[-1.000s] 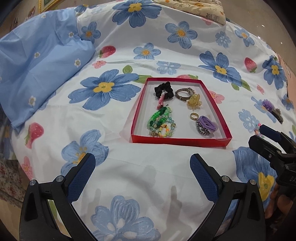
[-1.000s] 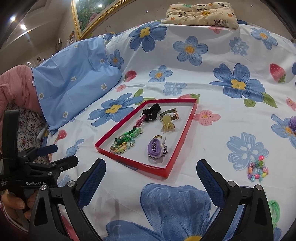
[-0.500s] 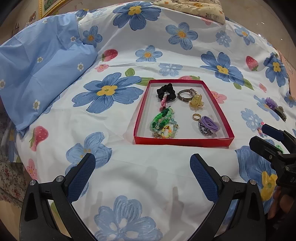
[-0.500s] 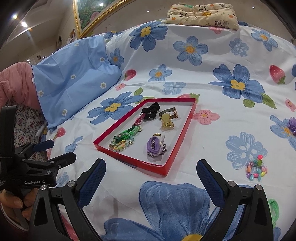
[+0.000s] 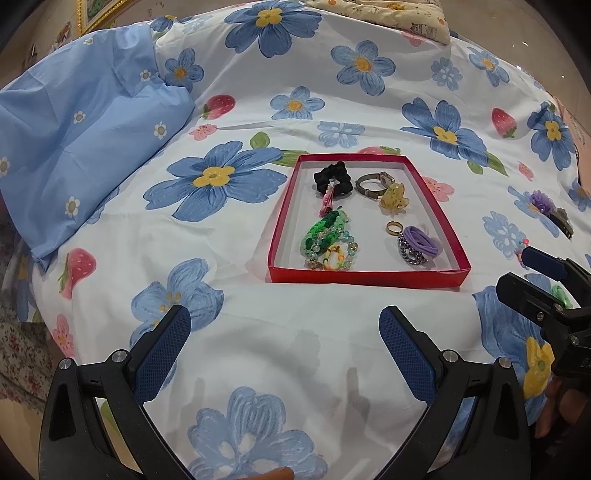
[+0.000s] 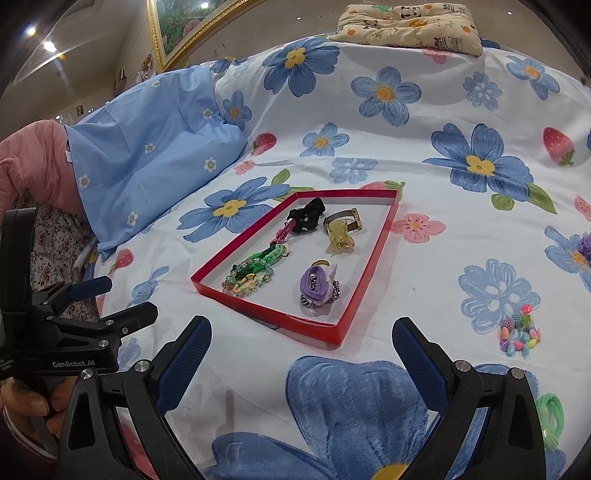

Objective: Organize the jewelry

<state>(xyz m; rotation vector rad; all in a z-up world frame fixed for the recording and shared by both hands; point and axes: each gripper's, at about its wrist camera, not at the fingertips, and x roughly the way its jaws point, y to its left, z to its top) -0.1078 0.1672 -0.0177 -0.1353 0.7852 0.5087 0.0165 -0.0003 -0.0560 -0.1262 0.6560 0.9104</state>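
White bedsheet (image 5: pixel 258 332) printed with big blue flowers, yellow centres, red strawberries, small pink blossoms, green leaves. Light blue pillowcase (image 5: pixel 74 147) dotted with tiny white daisies. Red tray (image 5: pixel 369 277) with white floor. Inside: black scrunchie (image 5: pixel 332 178), pink tassel (image 5: pixel 327 201), green braided band (image 5: pixel 325 227) with clear blue-green beads, neon yellow and orange loop (image 5: pixel 334 260), translucent yellow clip (image 5: pixel 394 197), gold ring (image 5: pixel 392 228), lilac hair tie (image 5: pixel 421 242), silver chain (image 5: pixel 410 254). Pastel multicolour bead cluster (image 6: pixel 519 334) on the sheet. Cream cushion (image 6: pixel 410 24) with panda print. Black left gripper (image 5: pixel 284 332) and right gripper (image 6: pixel 301 339), dark blue textured pads (image 5: pixel 404 354).
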